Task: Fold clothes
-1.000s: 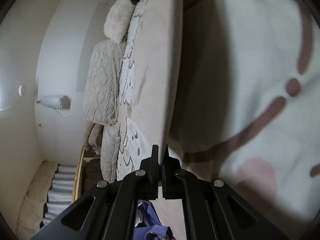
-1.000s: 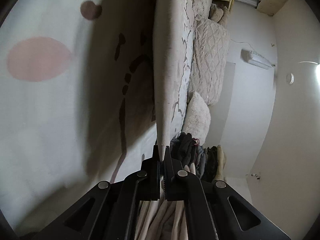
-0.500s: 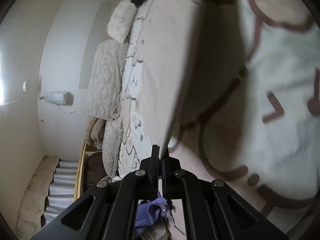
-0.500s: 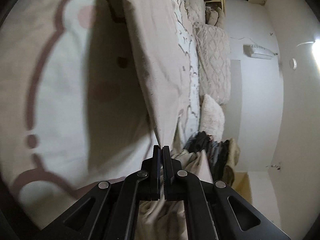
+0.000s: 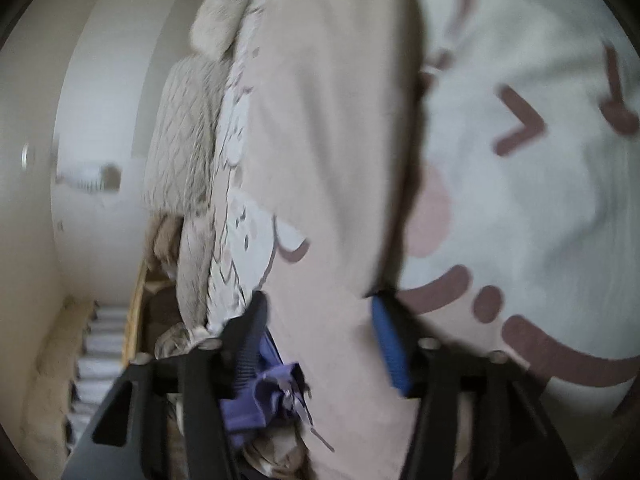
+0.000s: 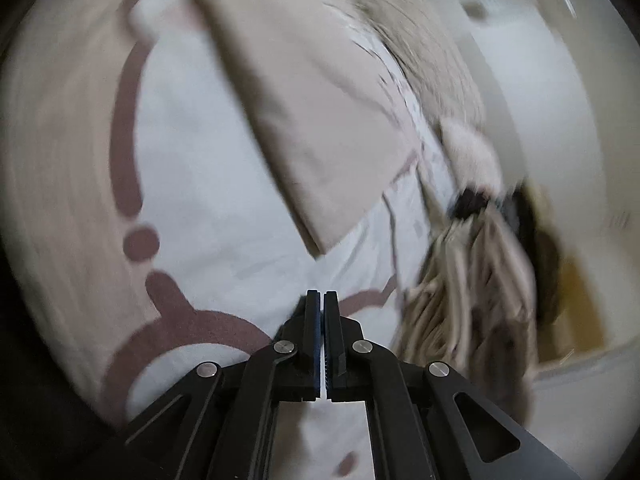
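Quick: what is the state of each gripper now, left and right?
Left gripper: jaws opening, beige cloth between them, no longer pinched.
Right gripper: shut, holding nothing visible.

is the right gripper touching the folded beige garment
Apart. The right wrist view shows the right gripper shut on nothing, with white bedspread between it and the beige garment.

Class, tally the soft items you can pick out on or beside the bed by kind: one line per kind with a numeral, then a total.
Beige folded garment: 1
Printed bedspread: 1
Quilted pillows: 1
Fluffy cushions: 1
Purple garment: 1
Striped beige clothes heap: 1
Total: 6
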`<state>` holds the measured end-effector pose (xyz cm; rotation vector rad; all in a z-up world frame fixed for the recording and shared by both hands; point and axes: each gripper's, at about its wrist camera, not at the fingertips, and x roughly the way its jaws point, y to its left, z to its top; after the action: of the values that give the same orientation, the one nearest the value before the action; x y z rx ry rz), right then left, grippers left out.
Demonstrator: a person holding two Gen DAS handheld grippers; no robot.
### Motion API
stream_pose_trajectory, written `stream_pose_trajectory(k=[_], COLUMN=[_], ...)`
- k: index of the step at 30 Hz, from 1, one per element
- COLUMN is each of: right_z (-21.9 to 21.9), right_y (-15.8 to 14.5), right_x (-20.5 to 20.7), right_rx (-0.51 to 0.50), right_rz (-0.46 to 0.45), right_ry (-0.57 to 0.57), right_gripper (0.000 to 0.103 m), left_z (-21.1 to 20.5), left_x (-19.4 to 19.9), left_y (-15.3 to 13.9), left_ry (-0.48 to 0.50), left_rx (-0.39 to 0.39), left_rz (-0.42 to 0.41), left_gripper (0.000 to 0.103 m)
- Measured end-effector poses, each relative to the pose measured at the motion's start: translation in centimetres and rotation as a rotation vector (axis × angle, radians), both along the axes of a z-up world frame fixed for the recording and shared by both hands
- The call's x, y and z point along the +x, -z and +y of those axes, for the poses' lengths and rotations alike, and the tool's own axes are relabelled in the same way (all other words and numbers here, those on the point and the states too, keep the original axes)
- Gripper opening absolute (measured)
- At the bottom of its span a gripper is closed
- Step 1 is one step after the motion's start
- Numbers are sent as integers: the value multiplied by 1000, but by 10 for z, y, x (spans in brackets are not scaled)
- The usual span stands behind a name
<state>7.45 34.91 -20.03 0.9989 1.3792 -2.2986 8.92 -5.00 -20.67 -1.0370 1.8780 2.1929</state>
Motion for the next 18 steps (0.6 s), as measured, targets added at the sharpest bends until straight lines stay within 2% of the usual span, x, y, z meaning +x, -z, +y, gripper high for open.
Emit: stream_pose_trajectory(k=[1,3,4,5,6,9,10,11,13,16,18], right_z=[4,16,24,32,38,59,66,73,86,104,112], right_y=[-8,-26,-36,-45,-51,-57,-53,-43,-22,6,14], right_x=[-2,-9,-11,-13,-16,-33,-38,-39,-41,-47,-53], right_rx=[-77,-250,-361,-468,-571,-938,-1061,-1173,-1390,-1628,-1753], right_rz=[-37,-102,-123,-143,-168,-327,-385,-438,-538,-581,-594], right_ry=[43,137,193,245,286,427,482,542,662,790,823], right_gripper=[3,26,56,67,67,67,65,58,56,48,48], left_z=[-1,1,5,10,19,59,79,99,135,186,214], left_x=[-2,-4,-4,-5,-4,1,3,6,8,7,6], left_y=[-7,-21,-30,-39,-48,-72,-76,-81,-83,-83,-77], left_ry=[-23,-64,-73,-80,-72,-11,17,44,69,94,122], left_rx=[30,94,128,162,188,241,246,253,295,369,416], left_rz=[6,23,35,47,58,100,111,121,113,91,77], left_gripper=[61,61,61,61,61,62,62,62,62,62,62])
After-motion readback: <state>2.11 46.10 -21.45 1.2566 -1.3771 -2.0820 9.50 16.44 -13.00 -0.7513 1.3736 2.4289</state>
